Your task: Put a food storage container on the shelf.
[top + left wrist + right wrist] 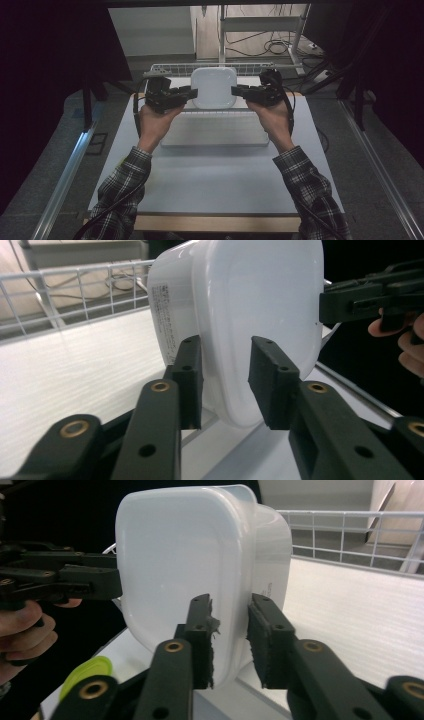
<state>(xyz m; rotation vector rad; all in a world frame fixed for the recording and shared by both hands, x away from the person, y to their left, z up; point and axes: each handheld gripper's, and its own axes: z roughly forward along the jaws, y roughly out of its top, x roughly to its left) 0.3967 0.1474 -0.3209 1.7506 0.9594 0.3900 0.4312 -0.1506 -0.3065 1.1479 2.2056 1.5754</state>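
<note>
A block of small printed text is being shown on the side wall of the white container (235, 315) in the left gripper view, but the print is being rendered too small and blurred for any word to be read. A faint mark is also being shown on the container's side in the right gripper view, likewise illegible. No other text, brand, number or sign is being shown legibly.

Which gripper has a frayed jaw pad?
The right gripper: one pad's edge is torn and ragged beside the container. The left gripper's pads look intact.
</note>
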